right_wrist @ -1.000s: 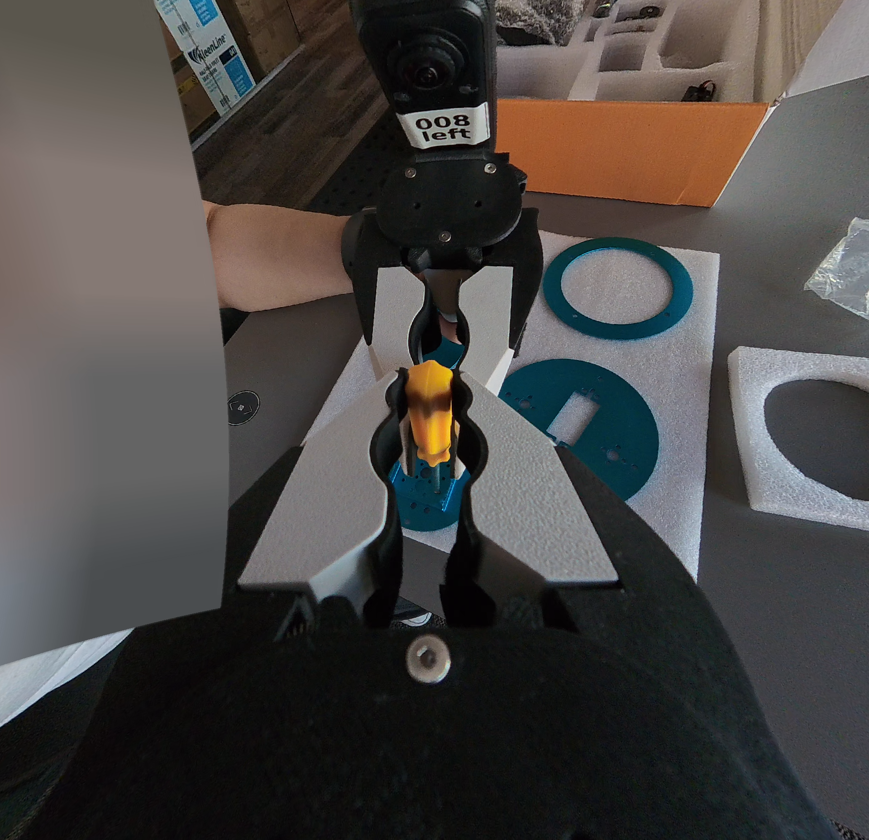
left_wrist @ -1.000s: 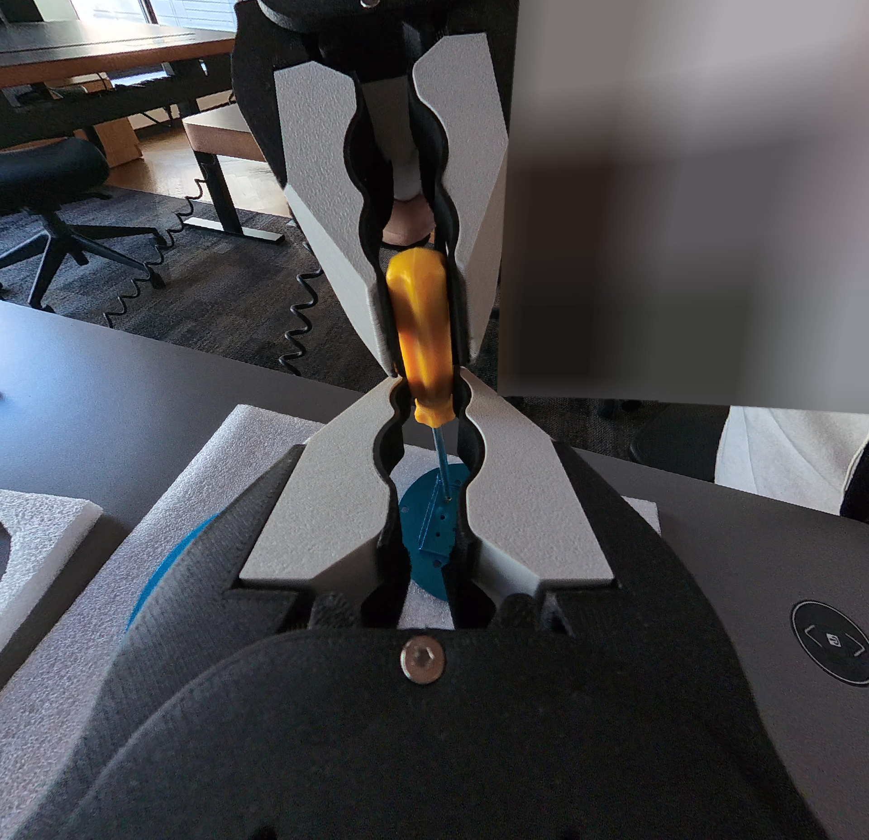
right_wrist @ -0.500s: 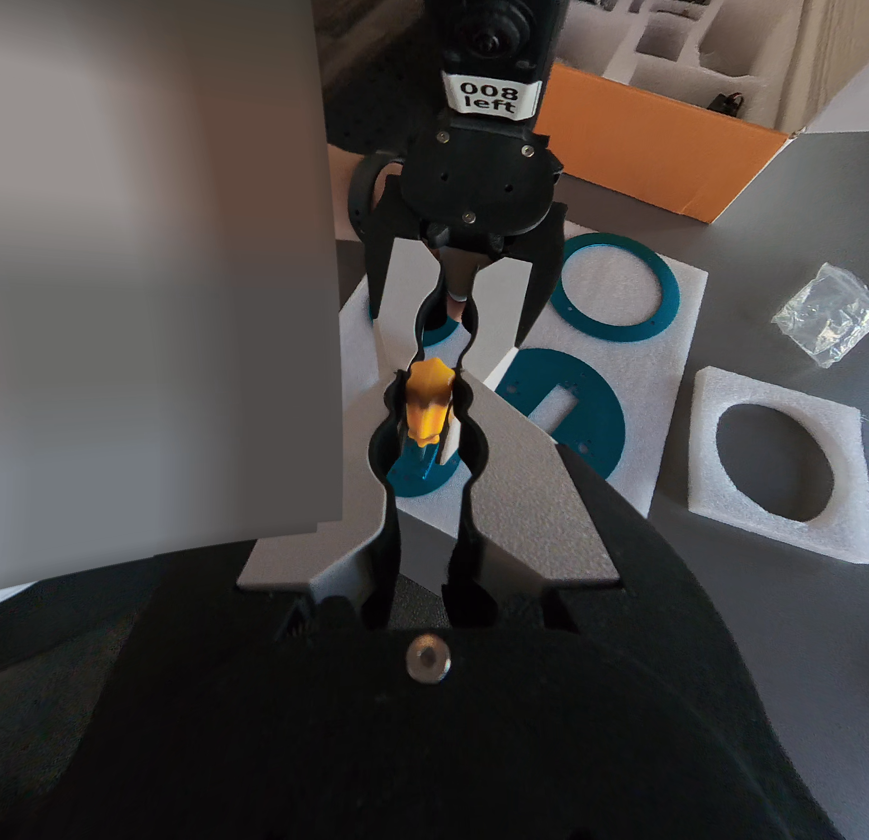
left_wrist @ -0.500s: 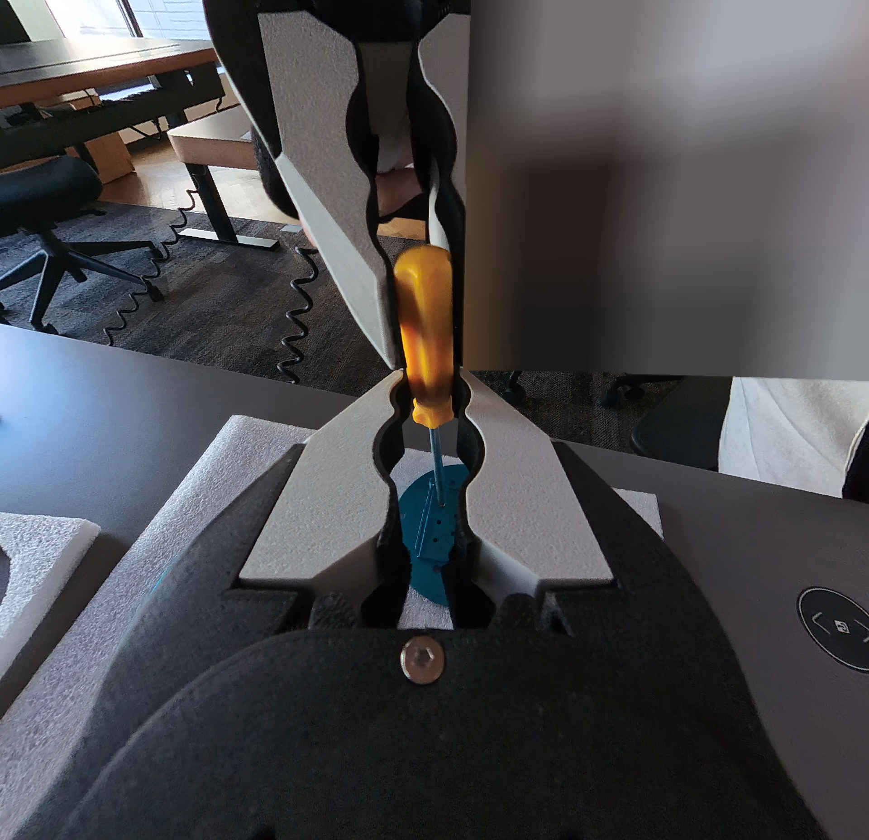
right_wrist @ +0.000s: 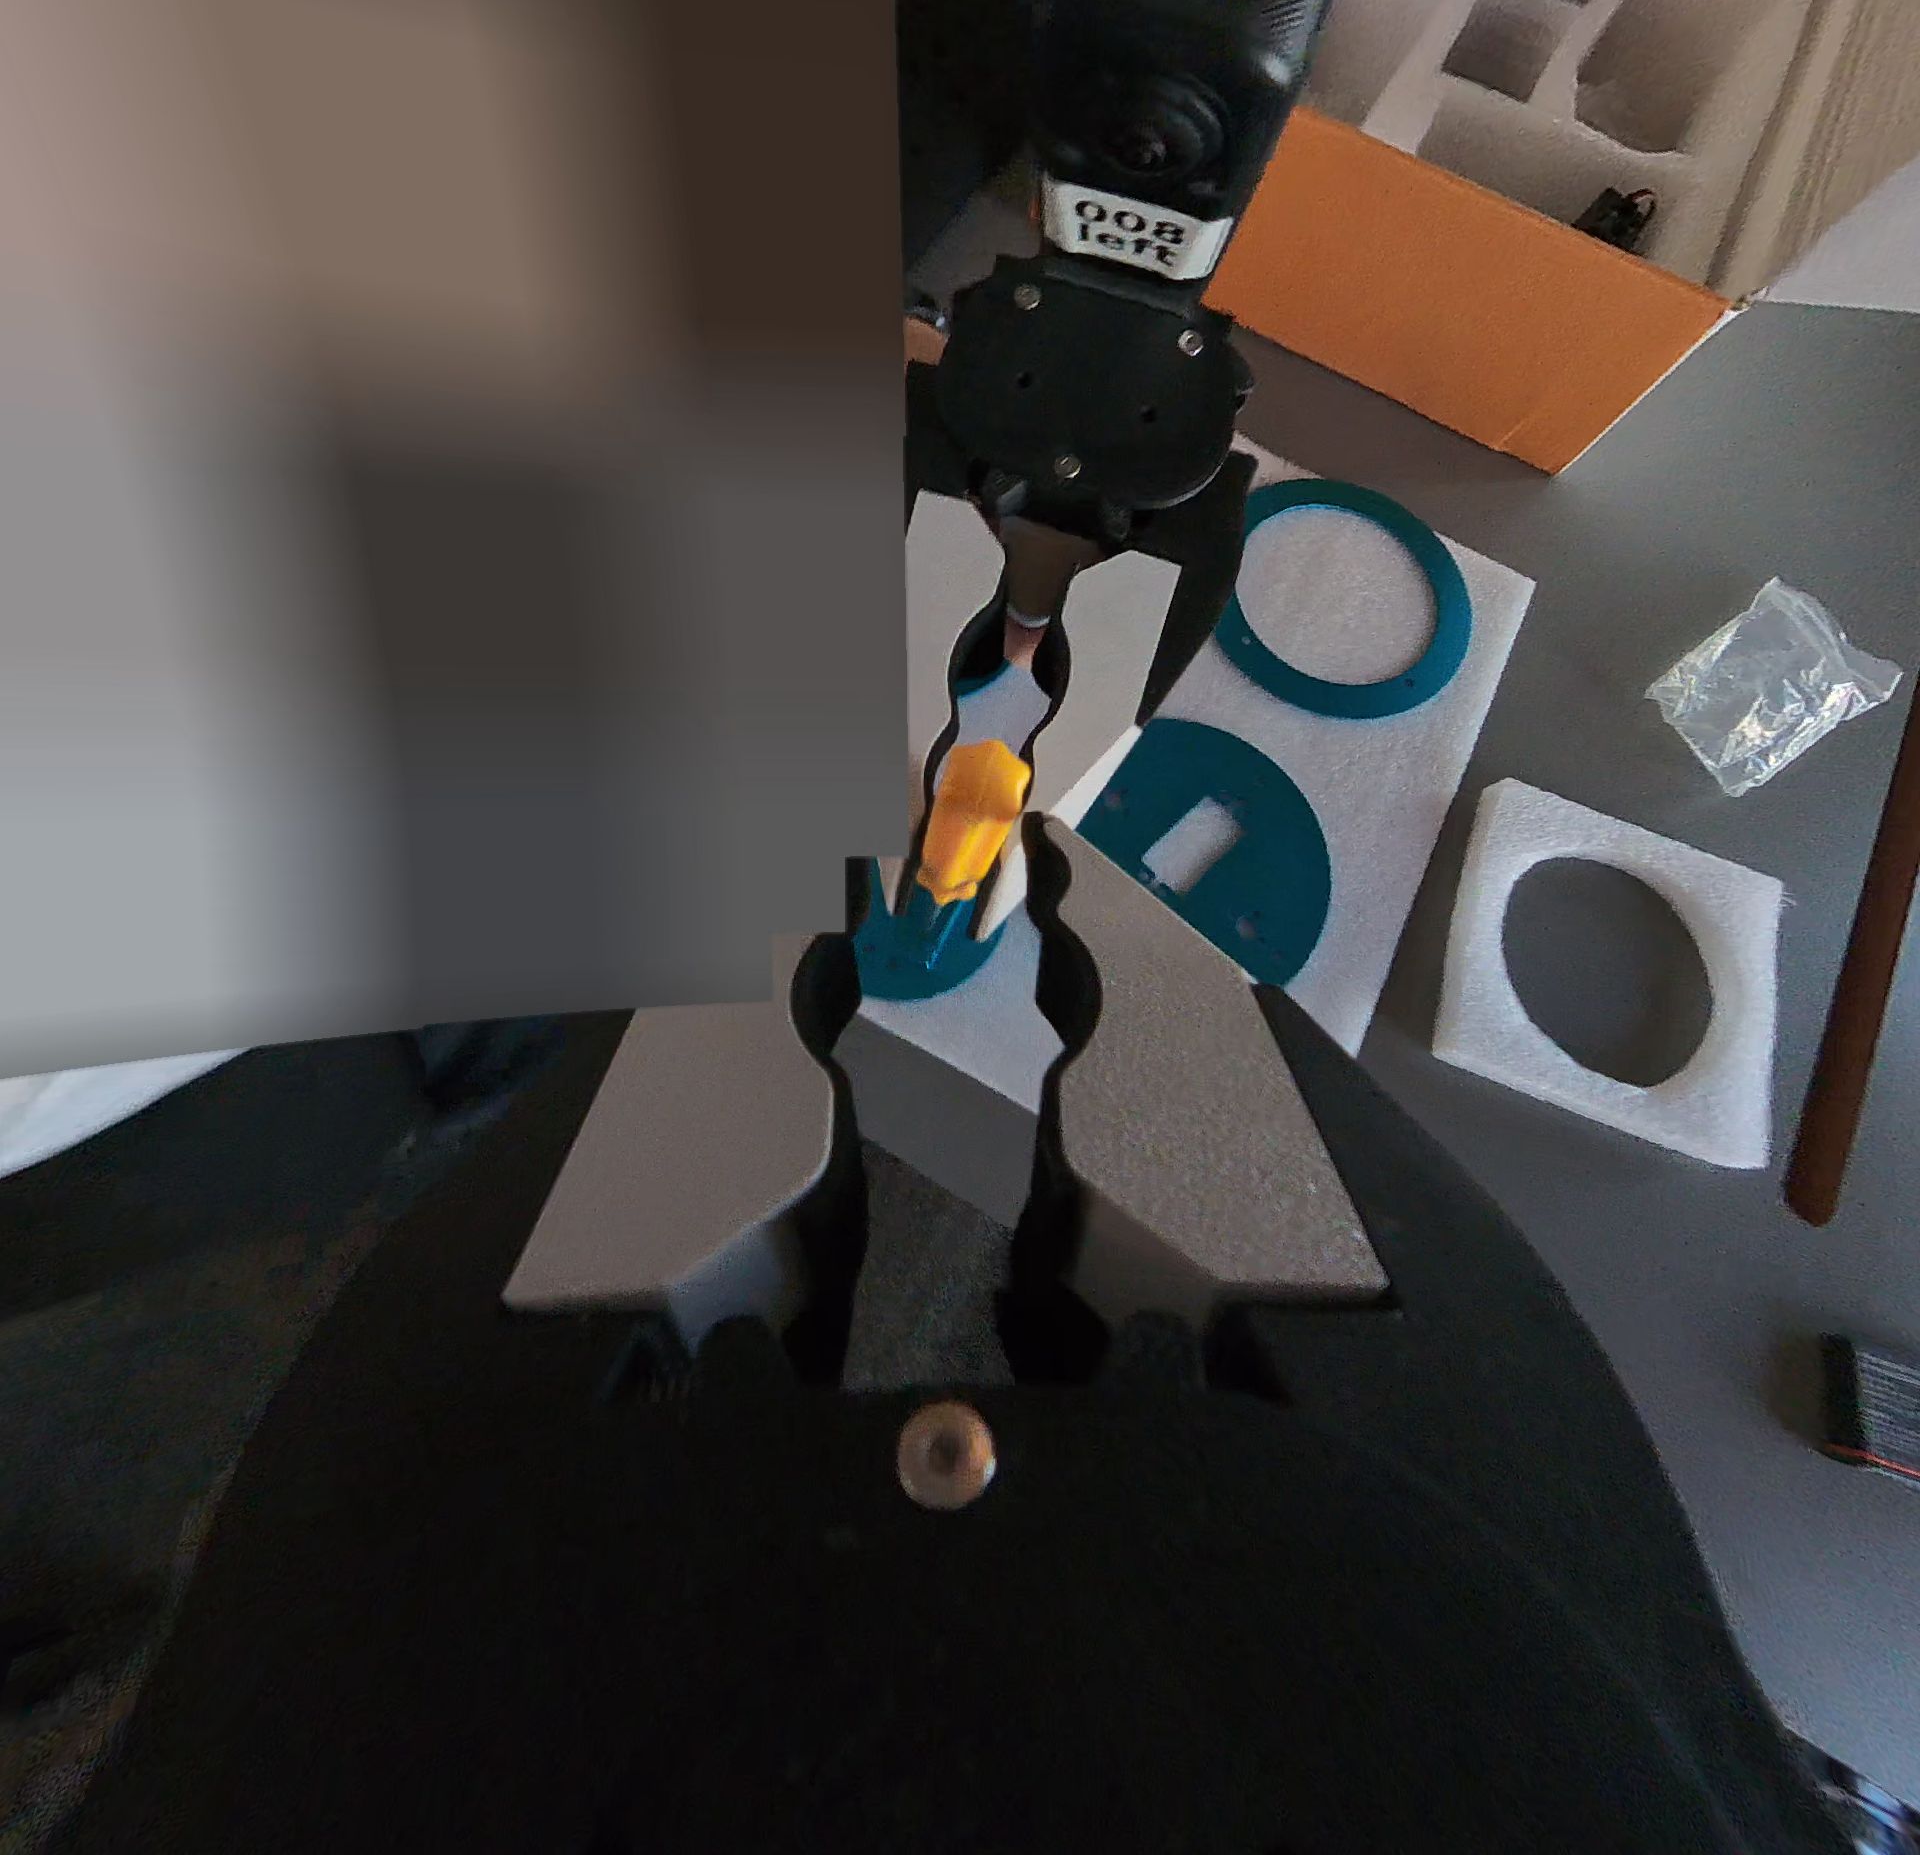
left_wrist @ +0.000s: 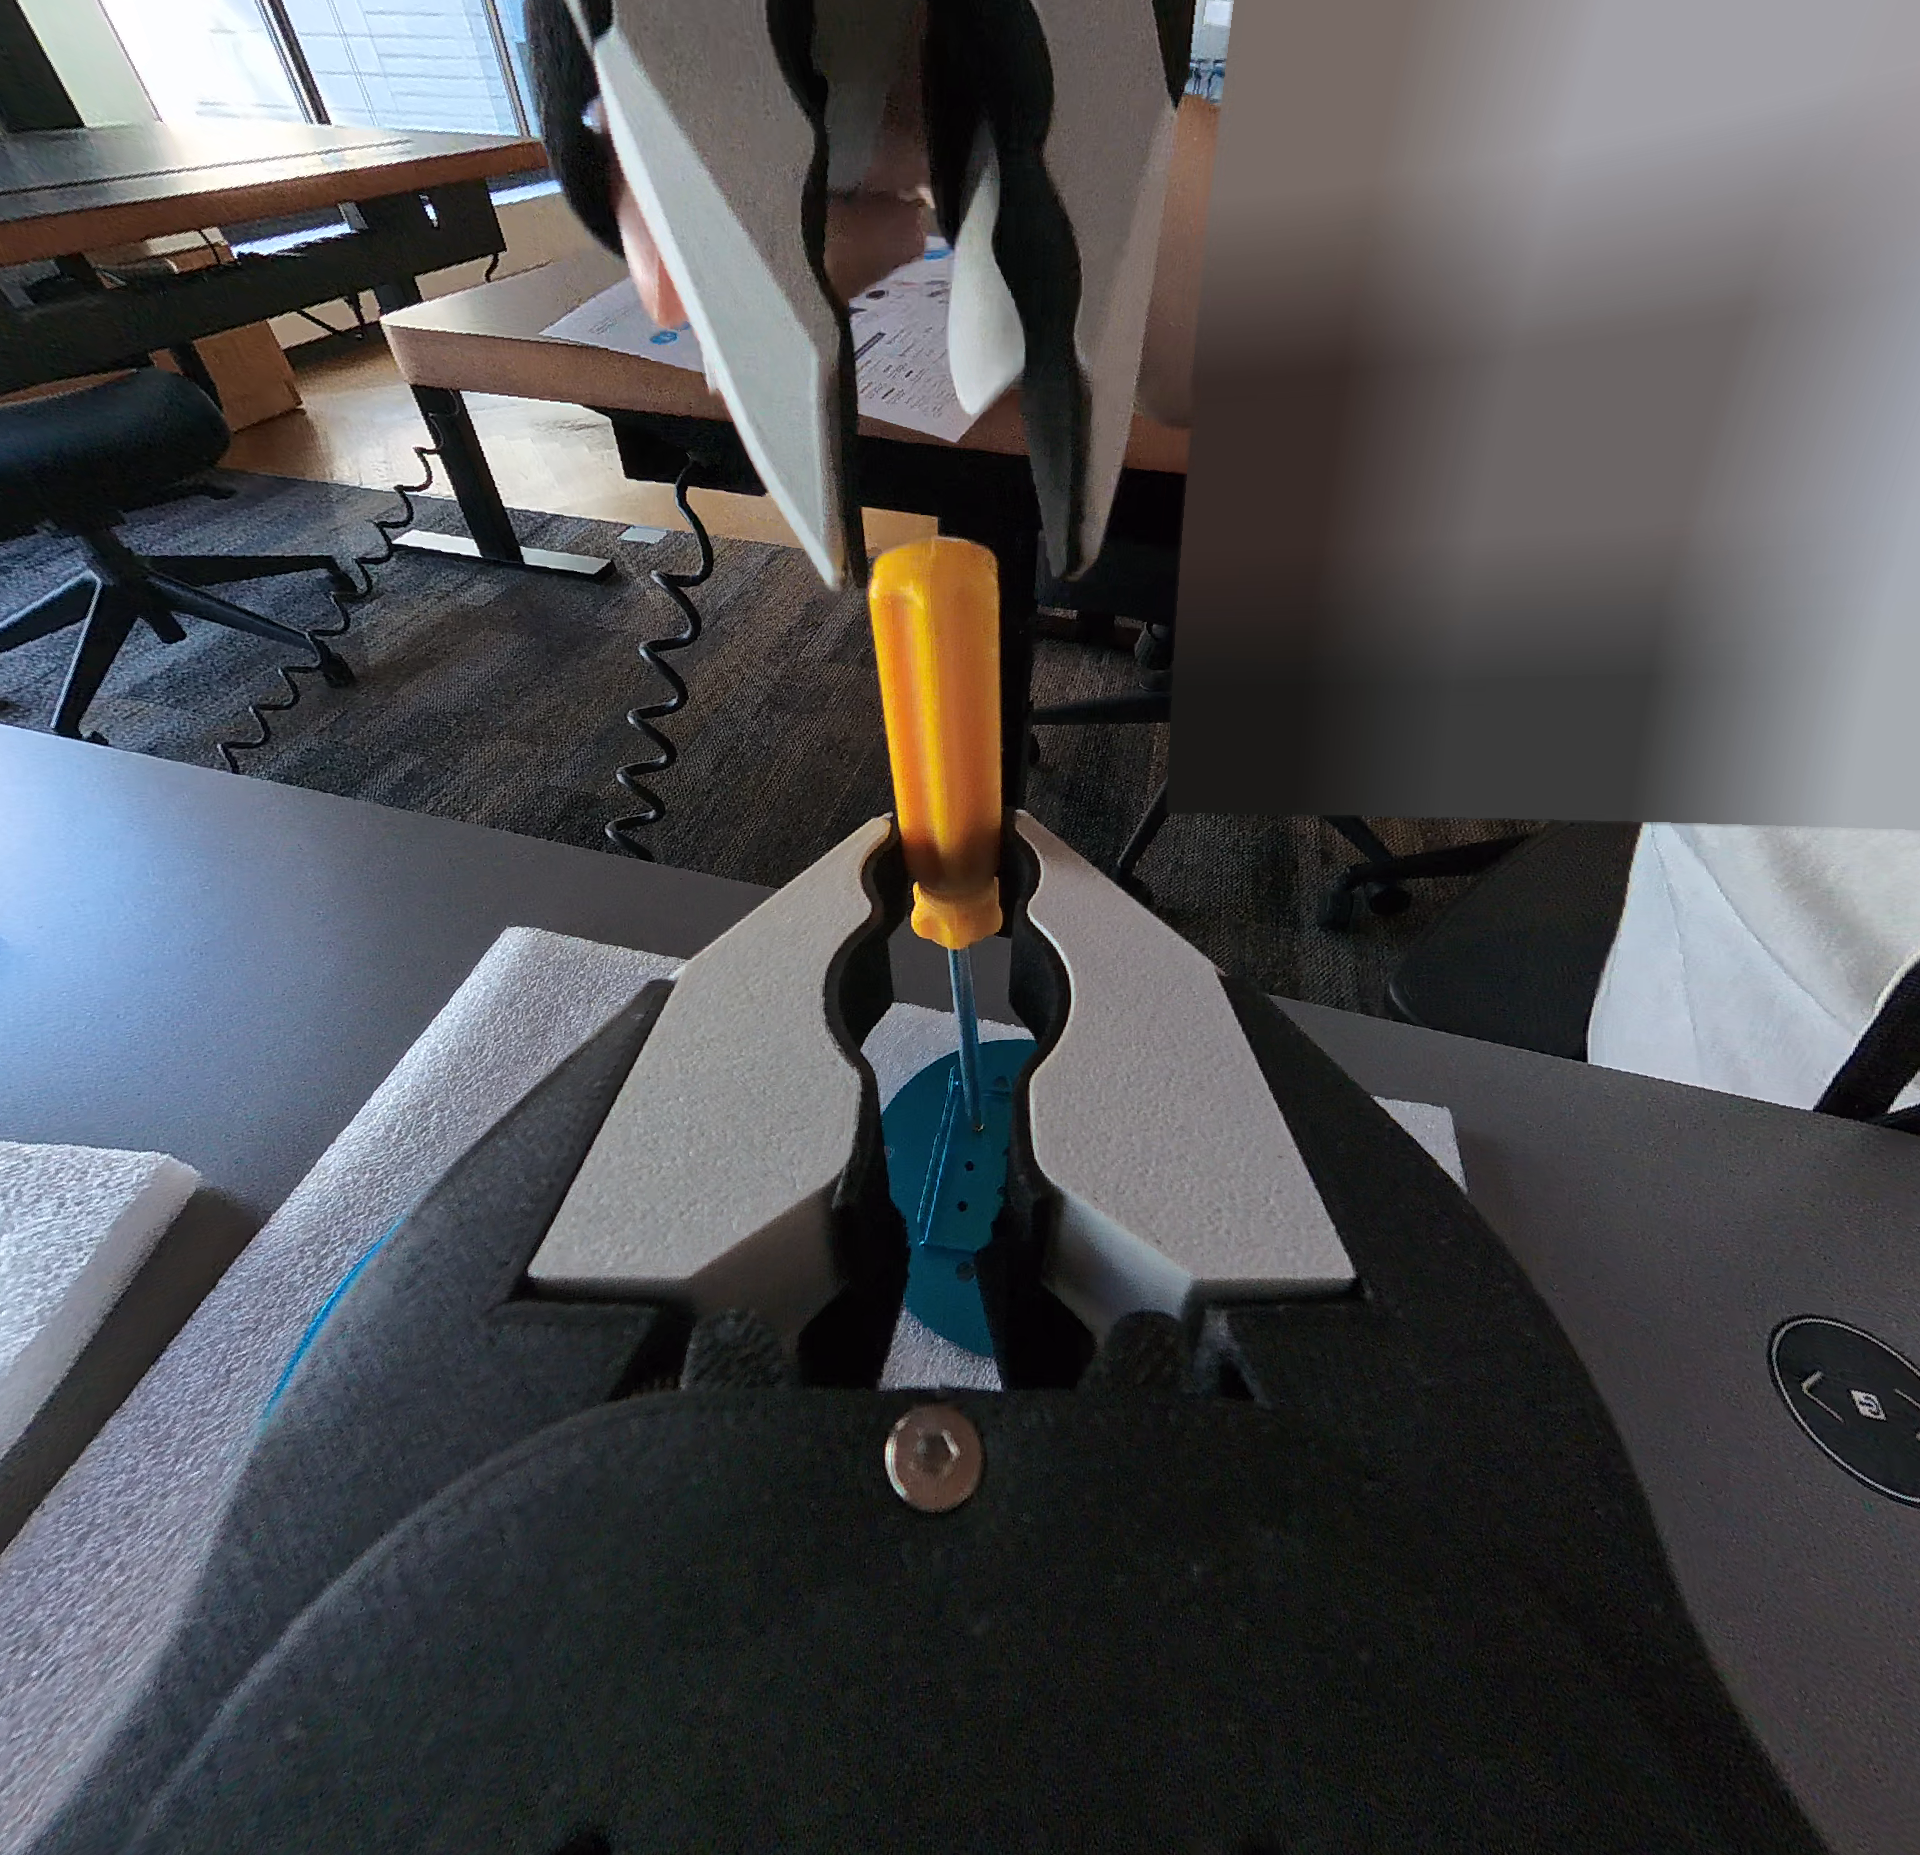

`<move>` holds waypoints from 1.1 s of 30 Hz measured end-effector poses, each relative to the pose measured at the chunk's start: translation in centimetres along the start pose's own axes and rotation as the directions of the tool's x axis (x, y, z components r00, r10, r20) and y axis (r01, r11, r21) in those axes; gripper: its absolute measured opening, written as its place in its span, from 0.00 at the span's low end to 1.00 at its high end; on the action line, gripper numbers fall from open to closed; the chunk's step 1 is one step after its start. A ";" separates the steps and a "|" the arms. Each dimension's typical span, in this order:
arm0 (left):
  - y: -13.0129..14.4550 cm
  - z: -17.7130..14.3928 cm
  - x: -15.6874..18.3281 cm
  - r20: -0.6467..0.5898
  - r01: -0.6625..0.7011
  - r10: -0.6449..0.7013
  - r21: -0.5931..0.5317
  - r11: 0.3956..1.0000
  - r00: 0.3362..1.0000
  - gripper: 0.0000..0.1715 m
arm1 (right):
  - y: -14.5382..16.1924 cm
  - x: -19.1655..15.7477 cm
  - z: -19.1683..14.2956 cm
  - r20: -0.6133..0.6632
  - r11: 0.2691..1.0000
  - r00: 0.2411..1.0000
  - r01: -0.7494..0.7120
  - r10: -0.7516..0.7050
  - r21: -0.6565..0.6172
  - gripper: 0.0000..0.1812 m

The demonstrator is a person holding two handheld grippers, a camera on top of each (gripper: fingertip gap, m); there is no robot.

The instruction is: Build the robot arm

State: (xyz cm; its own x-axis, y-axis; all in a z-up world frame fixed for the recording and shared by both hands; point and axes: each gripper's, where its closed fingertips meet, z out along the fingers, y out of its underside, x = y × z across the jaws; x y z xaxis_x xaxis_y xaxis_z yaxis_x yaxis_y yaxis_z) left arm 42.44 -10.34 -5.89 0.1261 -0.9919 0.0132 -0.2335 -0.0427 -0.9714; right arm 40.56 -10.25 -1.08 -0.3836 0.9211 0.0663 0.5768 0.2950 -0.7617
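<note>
Left wrist view: left gripper [left_wrist: 951,849] clamps the upright orange-handled screwdriver [left_wrist: 935,725]; right gripper [left_wrist: 940,558], parted and empty, hangs just above its handle.

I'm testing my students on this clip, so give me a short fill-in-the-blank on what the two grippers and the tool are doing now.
1. The left gripper is shut on the ____ handle of the screwdriver.
2. The screwdriver's tip rests on a small ____ bracket.
3. The right gripper, above the handle, is ____.
4. The blue parts lie on white ____.

Missing words: orange; blue; open; foam
</note>
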 end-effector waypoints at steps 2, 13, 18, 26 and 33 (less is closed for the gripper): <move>0.0 0.0 0.1 -0.006 -0.001 0.001 0.005 1.000 1.000 0.09 | 0.7 -0.1 -0.7 -0.015 0.992 0.995 0.100 -0.101 -0.074 0.16; -0.1 0.1 0.3 -0.016 -0.008 0.008 0.010 1.000 1.000 0.09 | -1.3 -0.4 -0.2 0.169 0.756 0.853 0.518 -0.495 -0.400 0.15; -0.1 0.2 0.4 -0.019 -0.010 0.011 0.013 1.000 1.000 0.09 | -0.3 -0.2 0.5 0.233 0.667 0.836 0.540 -0.497 -0.514 0.14; -0.1 0.2 0.5 -0.032 -0.010 0.011 0.022 1.000 0.999 0.09 | 0.2 0.0 0.7 0.209 0.683 0.914 0.400 -0.348 -0.610 0.09; 0.0 0.3 0.6 -0.043 -0.010 0.011 0.024 1.000 0.999 0.09 | 0.8 -0.2 0.1 0.088 0.622 0.978 0.187 -0.188 -0.760 0.09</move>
State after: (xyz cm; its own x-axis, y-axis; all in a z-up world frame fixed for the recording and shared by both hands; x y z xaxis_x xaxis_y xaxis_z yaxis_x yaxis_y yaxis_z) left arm 42.80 -10.92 -5.97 0.0823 -0.9965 0.0123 -0.2118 -0.0295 -0.9769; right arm 41.04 -10.27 -1.84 -0.5468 0.8235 0.1514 0.8352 0.5492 0.0286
